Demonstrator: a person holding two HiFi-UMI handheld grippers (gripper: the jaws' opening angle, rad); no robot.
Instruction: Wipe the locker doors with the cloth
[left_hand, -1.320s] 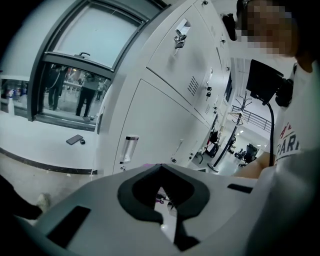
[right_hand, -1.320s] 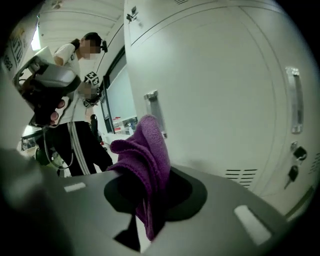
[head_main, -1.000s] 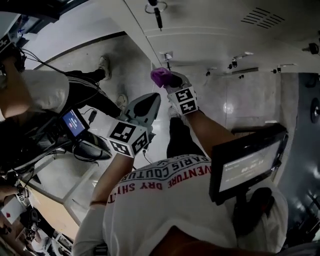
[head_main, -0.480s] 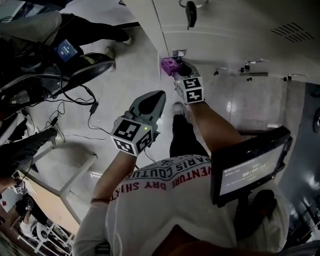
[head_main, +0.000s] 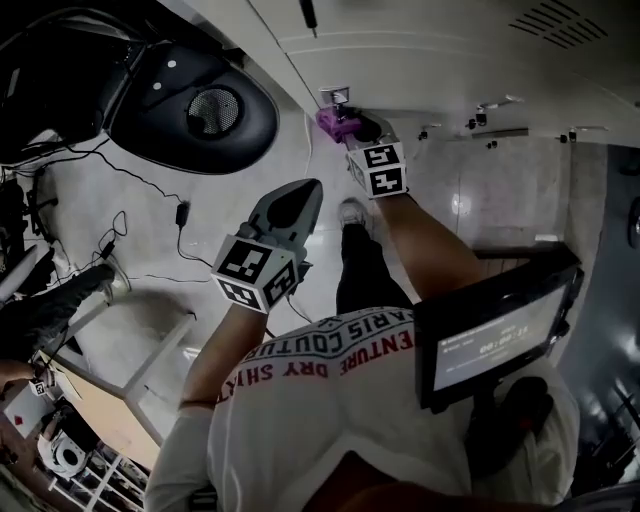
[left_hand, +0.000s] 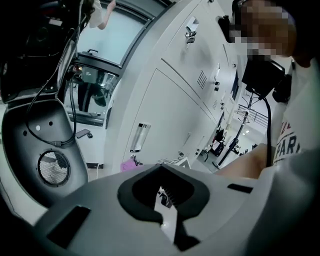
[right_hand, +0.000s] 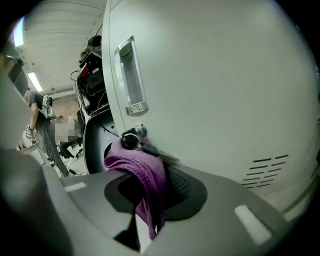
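Note:
The purple cloth (right_hand: 145, 175) hangs folded between the jaws of my right gripper (right_hand: 150, 200), which is shut on it. The cloth's top presses against the pale locker door (right_hand: 215, 90), just under the lock with its key (right_hand: 131, 139) and below the recessed handle (right_hand: 129, 75). In the head view the right gripper (head_main: 352, 128) holds the cloth (head_main: 333, 122) at the door's lower edge. My left gripper (head_main: 300, 195) hangs back from the lockers over the floor, shut and holding nothing. Its own view shows the locker doors (left_hand: 165, 115) and the cloth (left_hand: 129, 164) ahead.
A big black rounded housing with a round grille (head_main: 190, 105) stands left of the lockers, close to the cloth. Cables (head_main: 130, 220) trail over the floor. A screen (head_main: 495, 335) hangs at the person's chest. Another person (right_hand: 40, 120) stands far left.
The head view has swung, bringing the black housing into the upper left. The right gripper stays with the cloth at the lock, shifted slightly. The left gripper has hardly moved.

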